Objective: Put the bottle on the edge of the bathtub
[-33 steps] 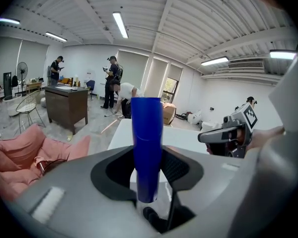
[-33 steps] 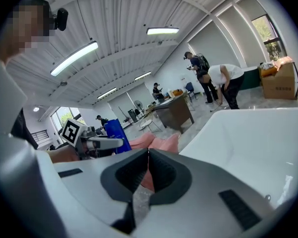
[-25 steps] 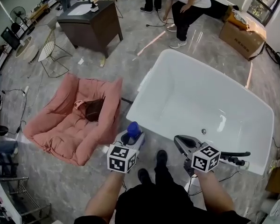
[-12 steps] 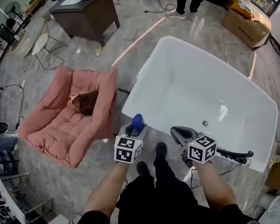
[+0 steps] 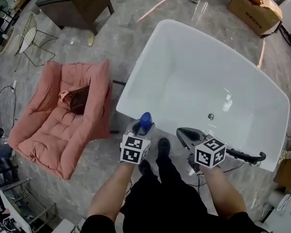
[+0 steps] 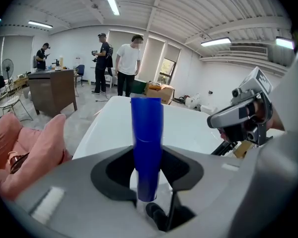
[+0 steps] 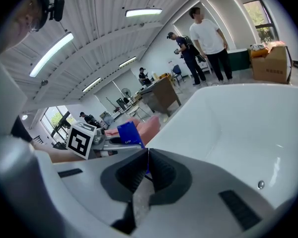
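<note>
So, the white bathtub (image 5: 199,76) is spread across the middle and right of the head view, with its near rim running along lower centre. Right at that rim the left gripper (image 5: 143,128) is seen, jaws set wide and clamped around the blue bottle (image 5: 145,120), which is held upright and doesn't look rested on the tub. Just to the right, the right gripper (image 5: 182,132) is pinched together with nothing in it. Progress-wise, the pick-up looks done and the bottle is carried close to the edge. It hasn't been set down or let go of yet, so that part is left.
</note>
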### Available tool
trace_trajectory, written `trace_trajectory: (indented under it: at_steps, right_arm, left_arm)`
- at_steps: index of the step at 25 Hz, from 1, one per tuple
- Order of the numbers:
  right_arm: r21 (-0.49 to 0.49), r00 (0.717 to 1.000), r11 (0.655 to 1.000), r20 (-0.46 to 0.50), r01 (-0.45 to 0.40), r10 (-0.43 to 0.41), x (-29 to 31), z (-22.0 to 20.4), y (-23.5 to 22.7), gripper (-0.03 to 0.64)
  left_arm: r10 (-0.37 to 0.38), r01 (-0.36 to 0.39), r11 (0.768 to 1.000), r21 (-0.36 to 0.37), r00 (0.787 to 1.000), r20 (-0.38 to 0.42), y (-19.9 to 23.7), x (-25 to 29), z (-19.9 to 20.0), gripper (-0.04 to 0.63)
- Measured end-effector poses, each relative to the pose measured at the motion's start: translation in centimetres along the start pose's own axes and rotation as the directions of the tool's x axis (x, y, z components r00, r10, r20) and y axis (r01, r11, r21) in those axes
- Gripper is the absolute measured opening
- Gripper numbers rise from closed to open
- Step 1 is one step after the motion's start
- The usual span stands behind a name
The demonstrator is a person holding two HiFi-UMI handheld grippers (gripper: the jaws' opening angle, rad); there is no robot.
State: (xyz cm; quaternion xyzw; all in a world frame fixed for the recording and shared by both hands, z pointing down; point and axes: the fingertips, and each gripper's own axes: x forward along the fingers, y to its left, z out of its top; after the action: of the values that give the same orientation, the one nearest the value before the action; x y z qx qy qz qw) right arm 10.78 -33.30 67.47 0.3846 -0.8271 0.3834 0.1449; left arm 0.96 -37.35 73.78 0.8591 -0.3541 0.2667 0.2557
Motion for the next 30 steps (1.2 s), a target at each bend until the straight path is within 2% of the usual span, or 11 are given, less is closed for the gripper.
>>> trace_trajectory:
  at_steps: [10,18,30]
  right_arm:
    - [0.029,1.000,0.999,-0.009,0.029,-0.029,0.4,-0.6,-3.4,0.012]
    - [0.023,0.999,0.999,-0.029,0.032,-0.032,2.2,-0.4,-4.6,0.012]
    - [0.022,0.997,0.999,-0.066,0.034,-0.033,2.6,-0.8,-5.0,0.012]
  left_arm:
    - [-0.009,0.009,0.999,0.044,1.000,0.008,0.9,5.6,-0.2,0.160]
    - [-0.020,0.019,0.999,0.028,0.999,0.040,1.7,8.3,-1.0,0.161]
    - [0.040,-0.050,0.994,0.096,0.993,0.107,3.0,8.7,-1.2,0.161]
